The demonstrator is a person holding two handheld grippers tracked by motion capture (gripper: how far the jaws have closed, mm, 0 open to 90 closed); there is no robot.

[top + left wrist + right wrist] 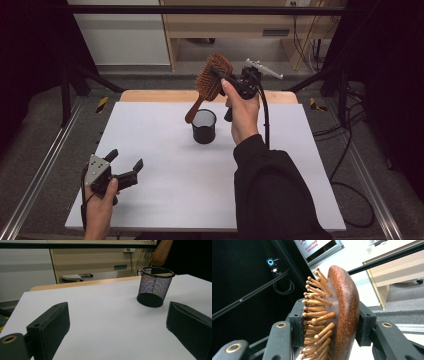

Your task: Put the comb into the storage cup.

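Above the table's [165, 200] far edge, at twelve o'clock, my right gripper [220, 77] pinches the hairbrush [212, 80] over the mesh cup [204, 126]; my left gripper [125, 167], spread, rests at seven o'clock, open tabletop between.

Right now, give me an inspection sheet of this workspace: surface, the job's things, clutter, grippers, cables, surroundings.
Surface: white table top, bare around the cup.
Job's things: wooden hairbrush held in the air, handle pointing down toward the black mesh cup, which stands upright.
Clutter: nothing seen.
Grippers: right hand-held gripper clamped across the brush head, bristles against one jaw; left hand-held gripper open, empty, low over the near left corner.
Cables: black cable trails from the right gripper; more on the floor at right.
Surroundings: wooden desk behind, dark frame rails.
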